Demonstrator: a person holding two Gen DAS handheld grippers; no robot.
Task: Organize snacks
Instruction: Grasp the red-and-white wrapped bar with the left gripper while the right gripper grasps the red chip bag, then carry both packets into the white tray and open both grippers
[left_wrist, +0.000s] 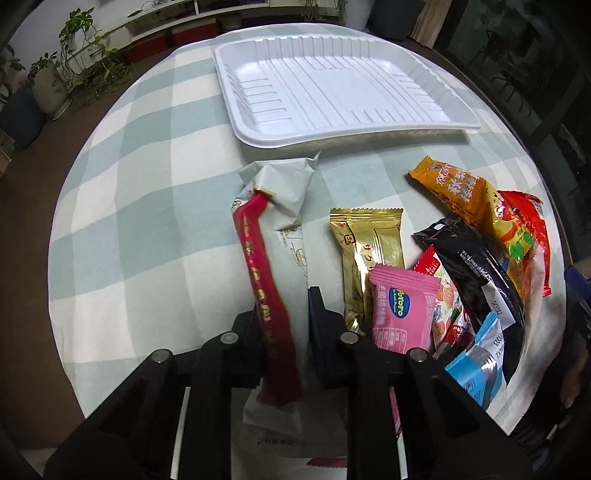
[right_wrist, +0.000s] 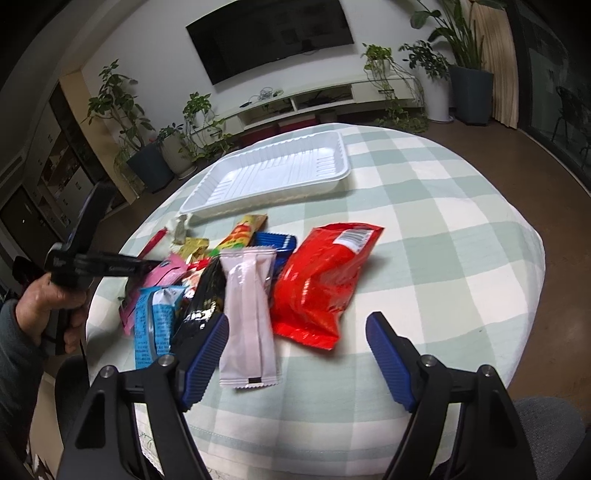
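A long red-banded white packet (left_wrist: 275, 295) is clamped between the narrowly closed left tongs (left_wrist: 282, 325). Just right of them lie a gold packet (left_wrist: 364, 251) and a pink packet (left_wrist: 400, 314). The white tray (left_wrist: 236, 110) sits ahead, bare. The right tongs (right_wrist: 295, 354) are spread wide, gripping nothing; a pale pink packet (right_wrist: 249, 314) and red bag (right_wrist: 321, 280) lie ahead on the checked tabletop (right_wrist: 443, 240).

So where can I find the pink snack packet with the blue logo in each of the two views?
Left wrist view: the pink packet lies low, right of centre, just right of the left claw, overlapping the gold packet.
Right wrist view: it sits at mid-left, partly hidden under the blue packet.
Shared landmark: the white tray lies beyond the pile in both.
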